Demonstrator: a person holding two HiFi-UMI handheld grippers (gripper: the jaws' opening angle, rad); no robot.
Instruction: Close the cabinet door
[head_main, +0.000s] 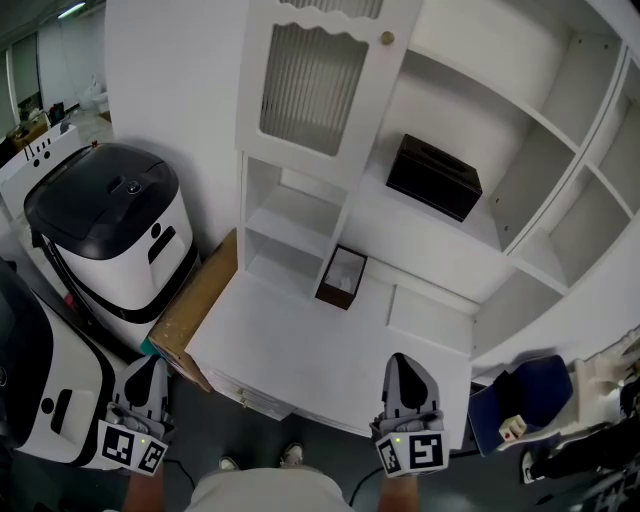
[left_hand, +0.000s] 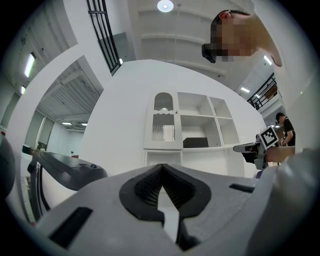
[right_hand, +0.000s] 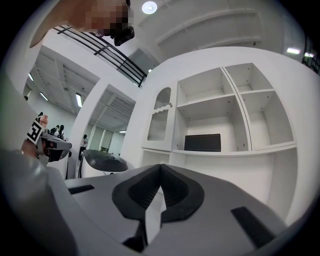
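Note:
The white cabinet (head_main: 500, 130) has a door (head_main: 315, 90) with a ribbed glass panel and a small brass knob (head_main: 386, 38). The door lies flat across the upper left column, as the left gripper view (left_hand: 164, 125) and the right gripper view (right_hand: 160, 125) also show it. My left gripper (head_main: 148, 385) hangs low, left of the cabinet's white counter (head_main: 300, 350), shut and holding nothing (left_hand: 161, 167). My right gripper (head_main: 408, 375) is over the counter's front edge, far below the door, jaws shut and bare (right_hand: 160, 167).
A black box (head_main: 434, 176) sits on the middle shelf, and a small open brown box (head_main: 342, 277) stands on the counter. A white machine with a black lid (head_main: 110, 230) and a cardboard sheet (head_main: 195, 305) stand at the left. A blue object (head_main: 520, 400) is low right.

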